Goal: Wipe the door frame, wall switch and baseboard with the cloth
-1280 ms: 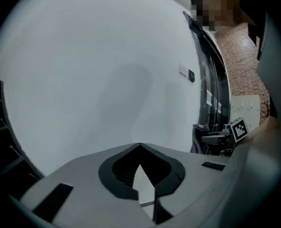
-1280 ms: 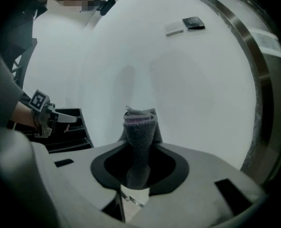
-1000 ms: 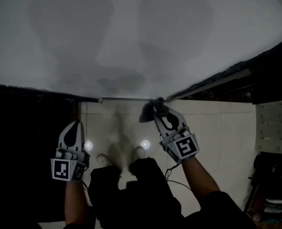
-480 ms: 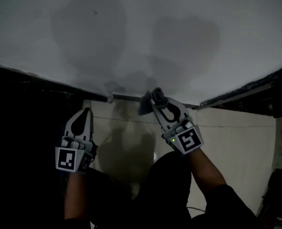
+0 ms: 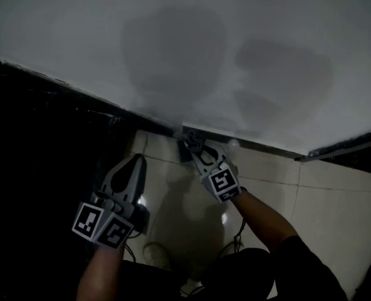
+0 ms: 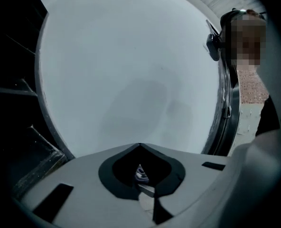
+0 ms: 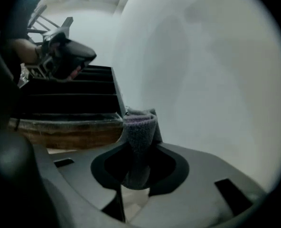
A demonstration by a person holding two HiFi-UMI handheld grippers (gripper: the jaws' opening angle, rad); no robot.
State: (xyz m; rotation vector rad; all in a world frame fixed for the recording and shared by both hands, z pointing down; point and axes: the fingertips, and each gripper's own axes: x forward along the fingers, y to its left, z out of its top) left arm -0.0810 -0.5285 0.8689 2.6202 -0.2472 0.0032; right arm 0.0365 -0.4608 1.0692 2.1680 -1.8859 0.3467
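Holds the cloth [image 5: 190,144] in the right gripper [image 5: 197,148], jaws clamped on a grey fold that stands up past their tips. Presses that fold against the very foot of the wall [image 5: 192,49], at the left end of the dark strip [image 5: 267,148] along the wall's bottom edge, probably the baseboard. Looks the same from the right gripper view: cloth pinched mid-jaw and touching the wall low down.

Carries the left gripper [image 5: 134,162] idle, below the wall and left of the cloth, over the floor tiles [image 5: 311,193]. Jaws together, tips meeting, nothing between them, pointed at bare wall.

Reads as baseboard work, nearer its start or a corner than its finish, with a long run of strip lying to the right of the cloth along the wall's foot. Shows no wipe marks, so no telling how much of the strip is already clean.

Shows no wall switch anywhere on the wall and no plain door frame, only blackness beyond the wall's left edge, possibly a doorway. Leaves open whether those two parts are done or yet to come.
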